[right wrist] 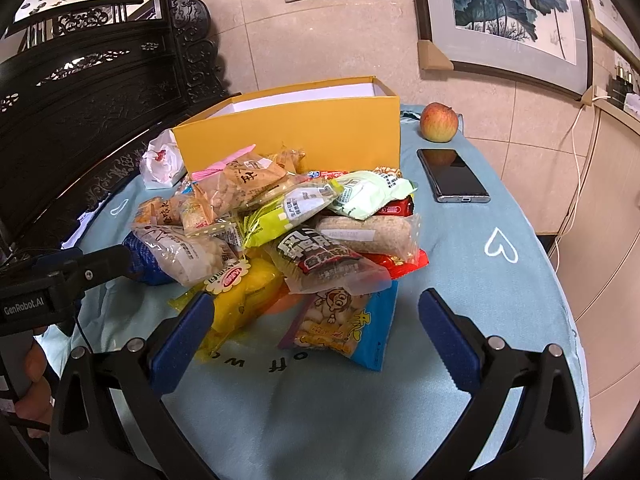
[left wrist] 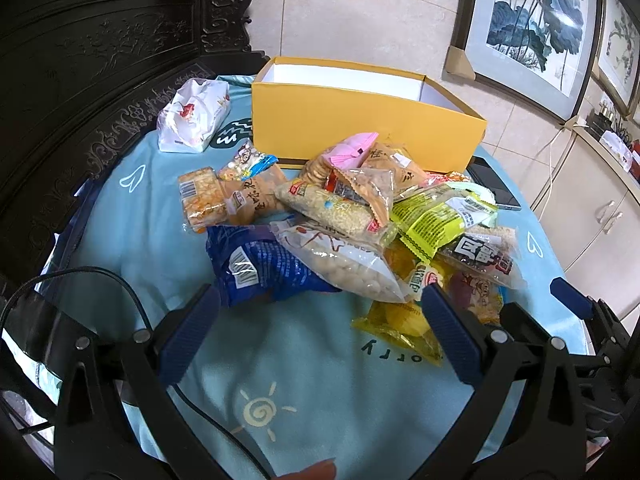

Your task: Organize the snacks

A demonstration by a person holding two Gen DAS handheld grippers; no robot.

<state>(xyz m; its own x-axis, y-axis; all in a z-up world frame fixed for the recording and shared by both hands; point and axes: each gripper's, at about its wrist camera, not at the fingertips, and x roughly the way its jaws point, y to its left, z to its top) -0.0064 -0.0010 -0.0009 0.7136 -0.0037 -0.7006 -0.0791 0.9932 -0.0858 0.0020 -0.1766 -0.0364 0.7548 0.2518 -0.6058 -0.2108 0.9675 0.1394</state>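
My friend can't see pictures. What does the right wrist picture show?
A heap of snack packets sits on a light blue tablecloth in front of an open yellow box. An apple and a phone lie to the right. The right gripper hangs open, empty, near the heap.

Snack pile (left wrist: 352, 220) before yellow box (left wrist: 360, 128)

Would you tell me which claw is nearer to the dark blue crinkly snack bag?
Left. The left claw hovers open just in front of the dark blue crinkly snack bag; the right claw sits open farther right, before the yellow packet.
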